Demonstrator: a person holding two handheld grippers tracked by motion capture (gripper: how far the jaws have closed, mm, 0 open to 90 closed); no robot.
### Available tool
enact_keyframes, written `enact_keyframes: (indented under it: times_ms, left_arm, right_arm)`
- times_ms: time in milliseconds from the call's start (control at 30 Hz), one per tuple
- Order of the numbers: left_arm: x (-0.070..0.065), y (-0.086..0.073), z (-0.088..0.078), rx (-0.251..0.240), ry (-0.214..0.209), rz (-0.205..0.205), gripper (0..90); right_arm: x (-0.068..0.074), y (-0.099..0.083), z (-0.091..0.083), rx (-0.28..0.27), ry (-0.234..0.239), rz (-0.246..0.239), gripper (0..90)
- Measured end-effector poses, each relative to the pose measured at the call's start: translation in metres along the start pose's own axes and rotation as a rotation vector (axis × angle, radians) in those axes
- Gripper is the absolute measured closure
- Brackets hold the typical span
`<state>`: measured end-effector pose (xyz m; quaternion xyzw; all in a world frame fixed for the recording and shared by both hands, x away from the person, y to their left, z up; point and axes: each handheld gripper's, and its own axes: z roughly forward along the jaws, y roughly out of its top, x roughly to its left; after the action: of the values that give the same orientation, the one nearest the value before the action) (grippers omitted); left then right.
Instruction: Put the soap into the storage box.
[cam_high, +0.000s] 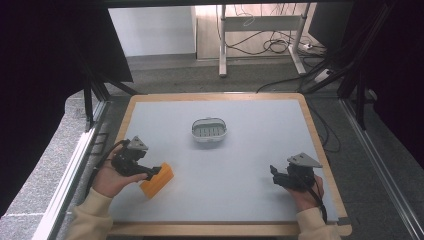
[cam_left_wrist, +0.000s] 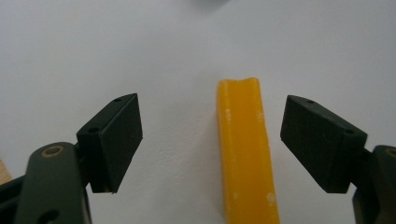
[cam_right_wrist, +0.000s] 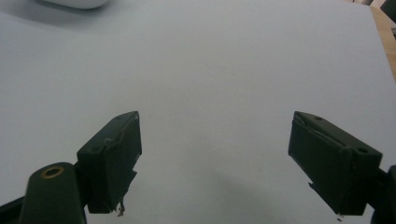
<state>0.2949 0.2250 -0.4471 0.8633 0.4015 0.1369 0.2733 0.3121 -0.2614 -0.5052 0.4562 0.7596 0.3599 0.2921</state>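
Both tools, left (cam_high: 156, 171) and right (cam_high: 273, 173), spread wide, yellow block (cam_left_wrist: 245, 149) between the left's jaws; small white basket (cam_high: 209, 130) mid-table.

cream sleeves (cam_high: 90, 212); each black hand-held gripper (cam_high: 155, 171) carries a grey triangular plate and cable.

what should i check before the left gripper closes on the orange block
1. Left gripper open: ok, jaws spread wide.
2. Orange rectangular block between the jaws: ok, though nearer the right-hand jaw in the left gripper view.
3. Jaws touching the block: not yet, gaps show on both sides.
4. Block resting on the pale grey table mat: ok.
5. Right gripper out of the way: ok, open over bare mat.
6. White oval slotted basket clear of the block: ok, well apart.
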Motion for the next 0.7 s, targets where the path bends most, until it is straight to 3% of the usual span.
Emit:
enact_keyframes:
  times_ms: [433, 700]
  left_arm:
    - [-0.007, 0.002, 0.009, 0.033, -0.006, 0.012, 20.3]
    - [-0.011, 0.001, 0.022, 0.086, -0.012, 0.019, 21.4]
  right_arm:
    - [-0.002, -0.001, 0.0, 0.003, -0.015, 0.004, 17.7]
    - [-0.002, -0.001, 0.001, 0.005, -0.02, -0.002, 17.7]
